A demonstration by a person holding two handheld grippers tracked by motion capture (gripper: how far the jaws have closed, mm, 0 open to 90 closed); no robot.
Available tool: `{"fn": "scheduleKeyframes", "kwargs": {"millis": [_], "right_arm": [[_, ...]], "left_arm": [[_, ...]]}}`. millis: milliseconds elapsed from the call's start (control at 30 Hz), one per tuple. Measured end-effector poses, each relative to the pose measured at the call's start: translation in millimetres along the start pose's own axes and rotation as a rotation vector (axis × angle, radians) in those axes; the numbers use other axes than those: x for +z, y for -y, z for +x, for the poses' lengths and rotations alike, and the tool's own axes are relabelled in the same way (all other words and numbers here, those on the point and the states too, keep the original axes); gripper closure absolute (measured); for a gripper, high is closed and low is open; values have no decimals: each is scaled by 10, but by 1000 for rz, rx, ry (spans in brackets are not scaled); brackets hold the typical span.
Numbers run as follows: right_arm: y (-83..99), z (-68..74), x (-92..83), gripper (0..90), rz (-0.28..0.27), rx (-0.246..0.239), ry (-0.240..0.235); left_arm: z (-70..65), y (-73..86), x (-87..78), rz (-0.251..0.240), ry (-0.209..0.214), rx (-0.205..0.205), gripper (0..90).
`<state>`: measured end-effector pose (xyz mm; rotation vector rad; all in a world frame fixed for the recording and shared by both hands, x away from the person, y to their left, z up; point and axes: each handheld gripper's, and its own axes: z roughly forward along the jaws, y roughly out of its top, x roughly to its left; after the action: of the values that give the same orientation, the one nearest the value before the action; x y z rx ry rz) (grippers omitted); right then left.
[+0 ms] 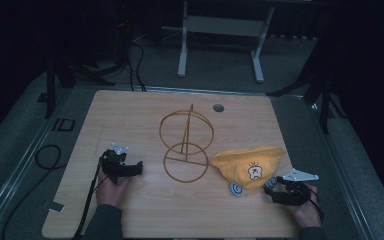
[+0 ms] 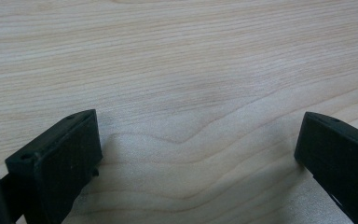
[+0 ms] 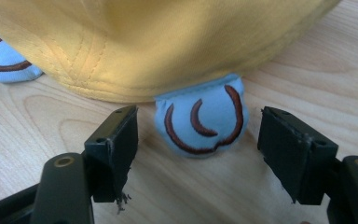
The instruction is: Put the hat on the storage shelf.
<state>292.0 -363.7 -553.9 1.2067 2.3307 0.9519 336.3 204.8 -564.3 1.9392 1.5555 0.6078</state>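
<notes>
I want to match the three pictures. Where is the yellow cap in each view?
High view: the yellow cap lies on the table's right side, beside the wire stand.
Left gripper view: I cannot find the cap there.
Right gripper view: the cap fills the top, ahead of the open jaws.
Shared landmark: the pale blue ear at the cap's near edge.

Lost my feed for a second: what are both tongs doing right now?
Left tongs: open, nothing between them, over bare table.
Right tongs: open, either side of the yellow hat's blue ear, not gripping.
</notes>
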Motion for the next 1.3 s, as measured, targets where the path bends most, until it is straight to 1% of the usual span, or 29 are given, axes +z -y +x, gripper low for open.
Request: {"fn": "scheduleKeyframes", "kwargs": {"millis": [67,100,133,233,300,400,567,633,733,800,867,1033,1100,1167,1233,1300], "right_arm": [[-19,-32,12,309,3,-9,-11],[-30,-44,10,350,5,-11,-14],[-30,-44,10,350,5,-11,-14],[-21,-27,-8,458,-3,-28,-28],[-13,-8,-19,510,-6,-24,-24],[4,24,-25,537,-17,-8,-9],[3,115,-39,660,-14,5,16],[12,151,-43,699,-22,14,25],[48,197,-55,727,-40,26,30],[71,209,-63,736,-52,42,21],[84,218,-75,742,-58,47,15],[96,254,-106,746,-68,52,3],[100,259,-134,745,-86,65,-12],[102,260,-138,745,-89,68,-14],[99,264,-172,749,-105,80,-21],[95,269,-185,751,-110,77,-18]], "left_arm": [[0,0,0,0,0,0,4],[0,0,0,0,0,0,4],[0,0,0,0,0,0,4],[1,0,-1,1,0,2,4],[0,0,0,0,0,0,4],[0,0,-1,0,0,0,4],[0,0,0,0,0,0,4],[0,0,0,0,0,1,4],[0,0,0,0,0,0,4],[0,0,0,0,0,0,4],[0,0,0,0,0,0,4],[1,0,-1,1,0,2,4],[1,0,-1,1,0,2,4],[1,0,-1,1,0,2,4],[0,0,0,0,0,0,4],[0,0,0,0,0,0,4]]}}
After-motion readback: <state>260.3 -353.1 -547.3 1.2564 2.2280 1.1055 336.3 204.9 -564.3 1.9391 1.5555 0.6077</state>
